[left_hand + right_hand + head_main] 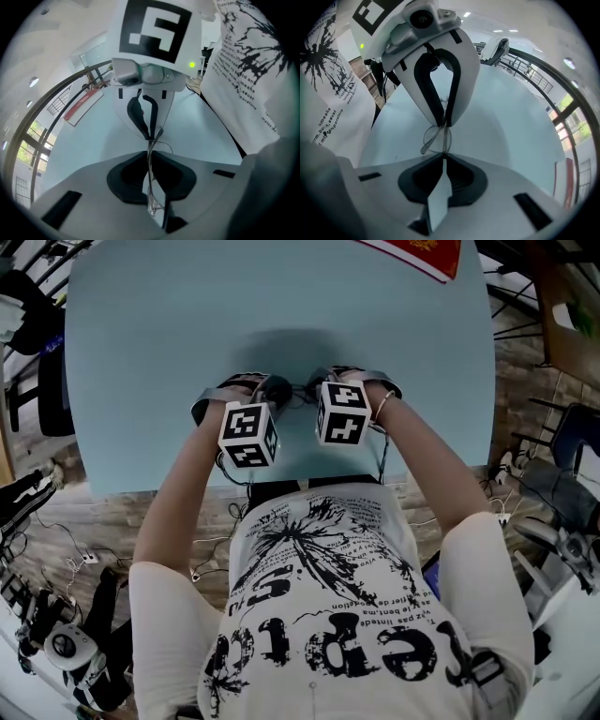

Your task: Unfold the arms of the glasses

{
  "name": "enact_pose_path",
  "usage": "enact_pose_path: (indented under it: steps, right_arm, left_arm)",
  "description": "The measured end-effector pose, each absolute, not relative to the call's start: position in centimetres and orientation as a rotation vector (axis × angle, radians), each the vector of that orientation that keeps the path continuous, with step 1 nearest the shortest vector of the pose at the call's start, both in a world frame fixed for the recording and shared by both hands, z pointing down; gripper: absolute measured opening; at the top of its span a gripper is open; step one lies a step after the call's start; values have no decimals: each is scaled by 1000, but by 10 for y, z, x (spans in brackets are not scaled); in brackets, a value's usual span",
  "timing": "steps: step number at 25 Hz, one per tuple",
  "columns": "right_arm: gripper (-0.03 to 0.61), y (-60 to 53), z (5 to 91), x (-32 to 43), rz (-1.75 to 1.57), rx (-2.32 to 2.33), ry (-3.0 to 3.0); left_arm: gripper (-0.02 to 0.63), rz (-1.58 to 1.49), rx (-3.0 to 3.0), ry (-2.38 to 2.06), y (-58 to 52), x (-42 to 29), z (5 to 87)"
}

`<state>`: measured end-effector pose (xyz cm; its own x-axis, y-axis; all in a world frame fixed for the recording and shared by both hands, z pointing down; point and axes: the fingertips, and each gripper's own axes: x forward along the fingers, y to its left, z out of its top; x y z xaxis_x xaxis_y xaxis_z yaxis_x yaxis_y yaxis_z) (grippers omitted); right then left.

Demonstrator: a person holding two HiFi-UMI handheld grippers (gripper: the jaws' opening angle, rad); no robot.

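Thin-framed clear glasses [298, 391] hang between my two grippers over the near part of the pale blue table [169, 315]. In the left gripper view my left gripper [150, 164] is shut on a thin part of the glasses [151, 194], which run edge-on through its jaws. Facing it, the right gripper [151, 135] pinches the other end. In the right gripper view my right gripper [443, 161] is shut on the frame, and a lens [435, 138] shows just beyond its tips. The left gripper [442, 123] grips the far side there. In the head view the left gripper [279, 392] and right gripper [315, 390] almost touch.
A red-edged booklet [422, 254] lies at the table's far right corner. The table's near edge [281, 486] runs just below the grippers, close to the person's printed white shirt [328, 596]. Cables and equipment crowd the floor [56, 540] on both sides.
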<state>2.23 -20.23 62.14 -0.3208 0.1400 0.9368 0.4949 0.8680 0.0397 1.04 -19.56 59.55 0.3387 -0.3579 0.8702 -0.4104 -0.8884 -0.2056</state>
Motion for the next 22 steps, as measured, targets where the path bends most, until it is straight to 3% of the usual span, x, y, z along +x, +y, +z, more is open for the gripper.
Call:
enact_pose_path:
  steps: [9,22]
  right_arm:
    - [35,-203,617,22,-380,-454,-1904]
    - [37,-206,617,22,-395,-416,-1890]
  left_arm:
    - [32,1564,2552,-814,-190,-6,570]
    - [29,1223,2525,-945,-173,-42,542]
